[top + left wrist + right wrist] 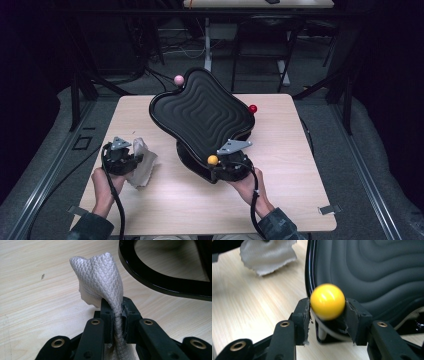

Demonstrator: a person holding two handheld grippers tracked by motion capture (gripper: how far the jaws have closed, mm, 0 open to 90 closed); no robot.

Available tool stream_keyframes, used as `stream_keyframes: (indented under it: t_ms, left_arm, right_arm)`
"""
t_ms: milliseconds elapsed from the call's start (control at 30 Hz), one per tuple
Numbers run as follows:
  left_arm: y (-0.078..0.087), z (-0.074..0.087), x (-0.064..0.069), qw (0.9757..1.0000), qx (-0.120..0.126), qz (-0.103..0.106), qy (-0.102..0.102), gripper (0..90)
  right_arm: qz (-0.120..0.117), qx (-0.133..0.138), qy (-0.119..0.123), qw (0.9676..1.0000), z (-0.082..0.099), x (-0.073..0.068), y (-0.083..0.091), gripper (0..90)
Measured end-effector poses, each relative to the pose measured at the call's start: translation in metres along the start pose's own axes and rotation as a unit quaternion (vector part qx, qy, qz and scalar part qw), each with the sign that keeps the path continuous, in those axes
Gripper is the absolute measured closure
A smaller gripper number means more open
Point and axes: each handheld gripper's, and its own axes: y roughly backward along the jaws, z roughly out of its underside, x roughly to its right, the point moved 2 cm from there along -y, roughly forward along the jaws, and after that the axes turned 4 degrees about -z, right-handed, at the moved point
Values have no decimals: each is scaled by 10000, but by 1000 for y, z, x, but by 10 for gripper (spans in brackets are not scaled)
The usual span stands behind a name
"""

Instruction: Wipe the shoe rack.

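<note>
Pale wooden table (pixel 165 200), high view: a black ridged balance board (pixel 202 112) tilts at centre, unwiped. Left gripper view: left gripper (pixel 116 315) pinches a grey woven cloth (pixel 100 277) beside it. Right gripper view: right gripper (pixel 327 312) clamps the board's yellow ball knob (pixel 327 301).

Two handheld grippers, left gripper (pixel 121 156) and right gripper (pixel 231 166), are matte black with brass-ringed screw holes along their linkage arms; each carries a grey three-cornered plate and trails a black cable. The person wears dark, mottled sleeves (pixel 91 227).
</note>
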Motion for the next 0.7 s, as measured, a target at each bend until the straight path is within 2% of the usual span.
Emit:
stream_keyframes:
  t_ms: [33, 67, 133, 233, 300, 433, 633, 700]
  left_arm:
    - [0, 0, 1, 10000, -2, 3, -2, 811]
    - [0, 0, 1, 10000, -2, 13, -38, 811]
    - [0, 0, 1, 10000, -10, 15, -23, 811]
    - [0, 2, -1, 10000, -54, 17, -27, 812]
    - [0, 2, -2, 10000, -53, 13, -27, 813]
    - [1, 2, -2, 10000, -30, 6, -1, 814]
    - [0, 1, -2, 10000, -36, -17, -3, 817]
    - [0, 1, -2, 10000, -26, -1, -3, 817]
  right_arm:
    - [135, 22, 32, 9999, -2, -2, -3, 539]
    - [448, -78, 33, 9990, -5, -4, -7, 564]
    - [370, 26, 9, 9993, -6, -4, -8, 580]
    - [321, 44, -63, 9995, -5, -3, -8, 590]
    - [492, -46, -54, 9988, -3, -1, -5, 591]
    - [386, -33, -172, 9991, 2, 9, 4, 592]
    - [364, -48, -306, 9989, 12, 25, 19, 591]
    - [436, -77, -383, 9983, 16, 30, 24, 591]
